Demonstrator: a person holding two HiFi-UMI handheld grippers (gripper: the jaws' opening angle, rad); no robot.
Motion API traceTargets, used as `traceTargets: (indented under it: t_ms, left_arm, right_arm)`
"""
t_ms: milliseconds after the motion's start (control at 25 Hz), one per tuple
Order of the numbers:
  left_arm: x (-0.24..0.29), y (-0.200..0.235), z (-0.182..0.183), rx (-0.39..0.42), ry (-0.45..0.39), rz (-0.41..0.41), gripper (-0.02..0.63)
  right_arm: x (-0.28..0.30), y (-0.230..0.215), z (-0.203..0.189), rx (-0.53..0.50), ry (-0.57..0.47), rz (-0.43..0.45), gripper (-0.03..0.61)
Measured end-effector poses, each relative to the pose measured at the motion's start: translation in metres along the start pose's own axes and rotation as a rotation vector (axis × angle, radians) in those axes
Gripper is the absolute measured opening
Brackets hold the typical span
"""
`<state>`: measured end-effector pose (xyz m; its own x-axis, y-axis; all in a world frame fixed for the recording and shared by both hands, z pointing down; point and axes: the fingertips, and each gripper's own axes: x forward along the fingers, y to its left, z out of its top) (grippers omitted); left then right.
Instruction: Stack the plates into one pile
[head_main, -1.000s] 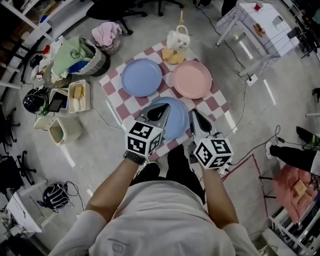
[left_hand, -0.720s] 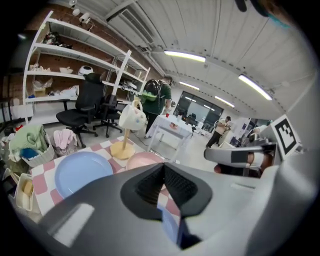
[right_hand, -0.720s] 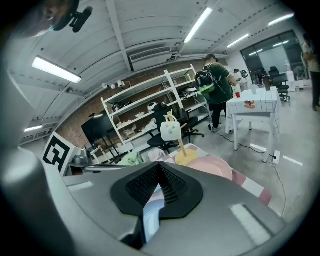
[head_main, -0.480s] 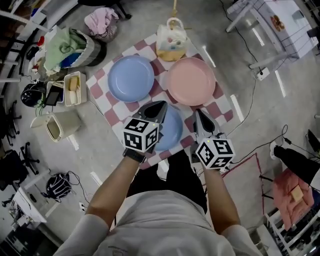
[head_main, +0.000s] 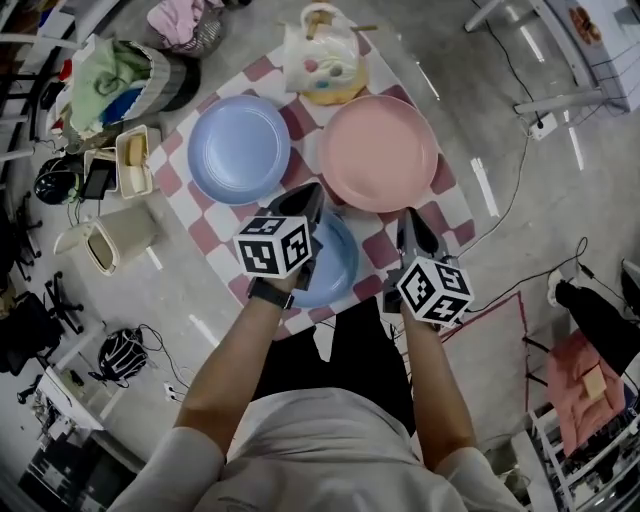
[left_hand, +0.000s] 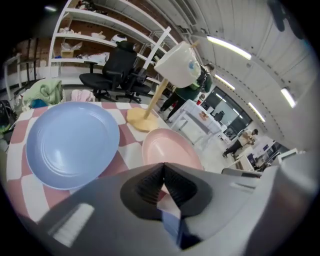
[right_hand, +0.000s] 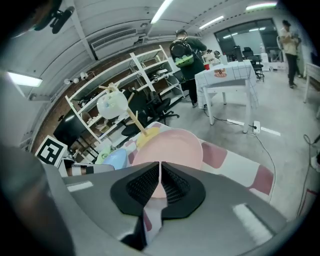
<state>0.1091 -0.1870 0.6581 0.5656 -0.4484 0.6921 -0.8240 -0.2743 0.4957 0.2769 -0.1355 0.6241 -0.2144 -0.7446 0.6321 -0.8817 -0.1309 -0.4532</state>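
- While hovering low in head view, left gripper (head_main: 308, 192) over near blue plate (head_main: 335, 262), right gripper (head_main: 408, 215) just beside pink plate (head_main: 378, 152); far blue plate (head_main: 240, 150) apart on checked cloth (head_main: 205, 235). No pile yet.
- Left gripper view: jaws pressed together, empty.
- Right gripper view: same deal, closed on nothing. Probably pre-grab; next needs opening up and pinching a rim.

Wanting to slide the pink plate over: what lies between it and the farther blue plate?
Only a narrow strip of bare checkered cloth separates the pink plate from the farther blue plate; the head view shows it.
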Motion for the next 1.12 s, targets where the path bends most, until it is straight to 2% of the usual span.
traceTargets:
  t_ms: [240,400,600,1120]
  left_arm:
    - [0.026,0.015,-0.004,-0.058,0.038,0.030,0.008]
    - [0.040,0.025,-0.002,-0.078,0.054,0.066,0.009]
    - [0.053,0.031,-0.003,-0.097,0.086,0.090,0.032]
    - [0.079,0.051,-0.013,-0.150,0.187,0.179,0.041]
  right_arm:
    - [0.019,-0.048,-0.009,0.086,0.036,-0.091,0.018]
    - [0.030,-0.068,-0.012,0.118,0.059,-0.117,0.044]
    - [0.045,-0.082,-0.017,0.151,0.094,-0.133,0.080]
    - [0.078,-0.103,-0.019,0.173,0.160,-0.174,0.077]
